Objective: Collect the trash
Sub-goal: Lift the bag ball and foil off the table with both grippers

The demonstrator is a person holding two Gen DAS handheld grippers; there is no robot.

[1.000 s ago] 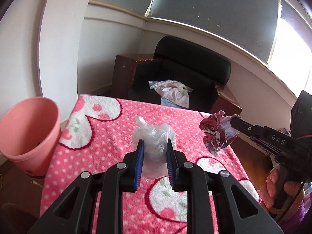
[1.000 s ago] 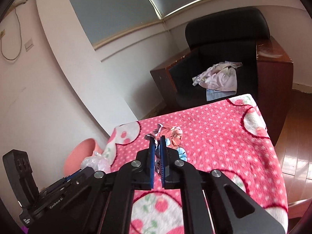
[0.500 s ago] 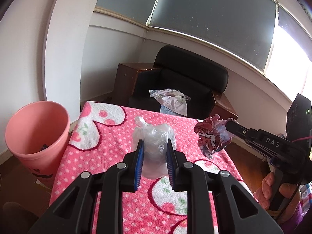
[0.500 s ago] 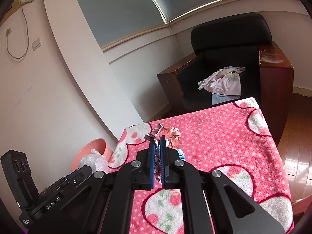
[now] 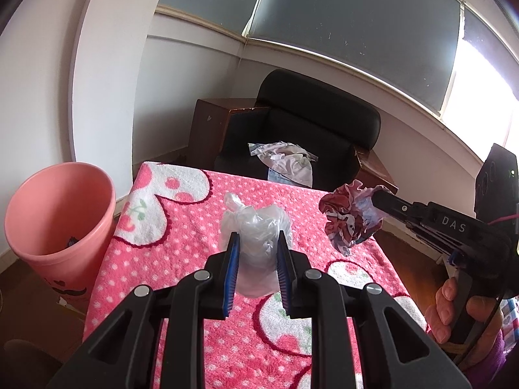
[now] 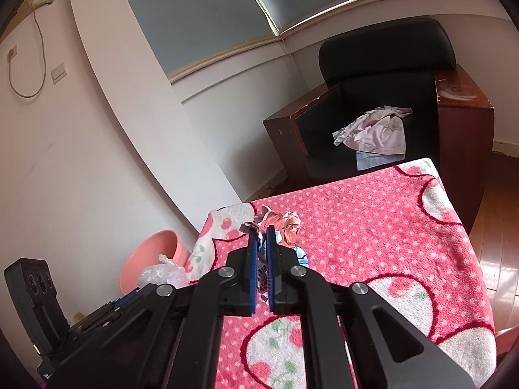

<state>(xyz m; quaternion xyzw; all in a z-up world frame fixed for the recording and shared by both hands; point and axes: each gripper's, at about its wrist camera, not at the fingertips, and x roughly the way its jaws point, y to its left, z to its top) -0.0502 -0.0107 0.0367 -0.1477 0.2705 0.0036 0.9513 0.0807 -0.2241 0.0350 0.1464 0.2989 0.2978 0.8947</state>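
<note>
Presently catalogued — two items of trash, both lifted clear of the desk point(image 5: 181, 227).

Item one: a crumpled clear plastic bag point(image 5: 256, 236), knotted at its top, clamped between the blue pads of the left gripper point(image 5: 256, 269) and held above the pink polka-dot cover. Item two: a wad of printed paper point(image 5: 350, 217), red and white, pinched at the tips of the right gripper point(image 6: 262, 259), whose jaws are drawn nearly together on it; in the left wrist view the wad is seen hanging off the desk's right edge.

Receptacle: a pink bin point(image 5: 61, 223) on the floor just beside the desk's left corner, mouth open, a dark scrap visible inside.

Step judged in hand: carry to the bin, with pick-up done for both pieces. The next move is judged to call for each gripper in turn to be brought over the bin's mouth and its jaws parted there — the bag first, being nearer.

Surroundings: a black armchair point(image 5: 311, 136) beyond the desk, with loose clothing point(image 5: 285, 162) on its seat.
</note>
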